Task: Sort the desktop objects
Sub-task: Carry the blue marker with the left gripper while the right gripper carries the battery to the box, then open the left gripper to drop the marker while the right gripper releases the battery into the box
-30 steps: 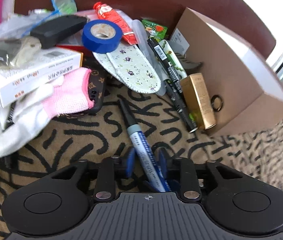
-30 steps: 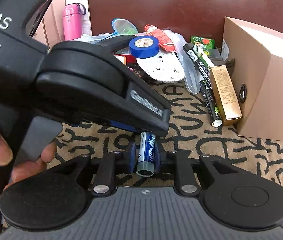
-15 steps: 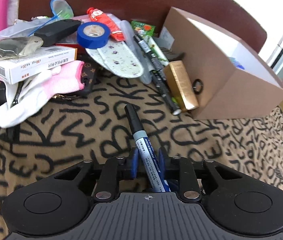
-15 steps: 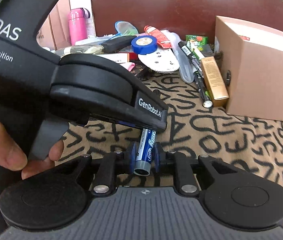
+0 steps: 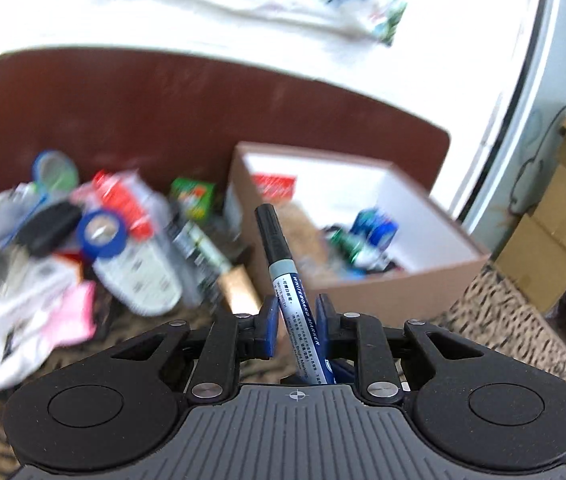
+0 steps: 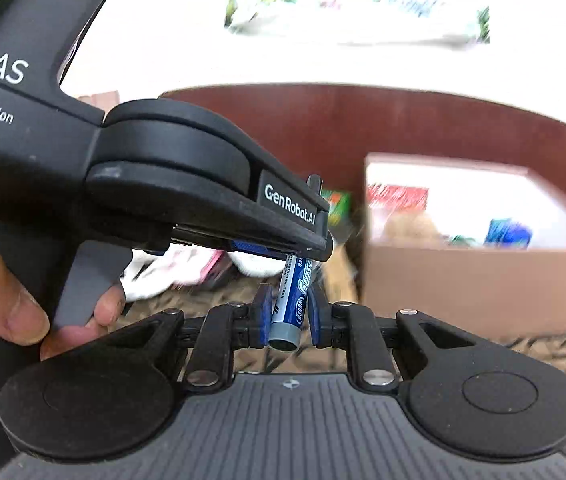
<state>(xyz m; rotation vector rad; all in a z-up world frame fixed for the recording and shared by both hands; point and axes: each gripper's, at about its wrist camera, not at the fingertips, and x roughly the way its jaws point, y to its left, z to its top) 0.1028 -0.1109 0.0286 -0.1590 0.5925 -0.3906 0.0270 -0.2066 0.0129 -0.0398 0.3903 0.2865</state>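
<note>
A blue whiteboard marker with a black cap is gripped by both grippers. My left gripper is shut on its barrel, cap pointing up and forward toward the open brown cardboard box. My right gripper is shut on the marker's grey rear end; the left gripper's body sits just above and ahead of it. The marker is lifted off the table, in front of the box, which holds several items.
A blurred pile lies left of the box: blue tape roll, patterned insole, white-pink glove, red tube, gold carton. A brown backboard stands behind. The patterned tablecloth covers the table. More cartons stand at the right.
Both grippers have lifted the marker up from the tablecloth and tilted upward; the box's open inside now shows. The view is motion-blurred.
</note>
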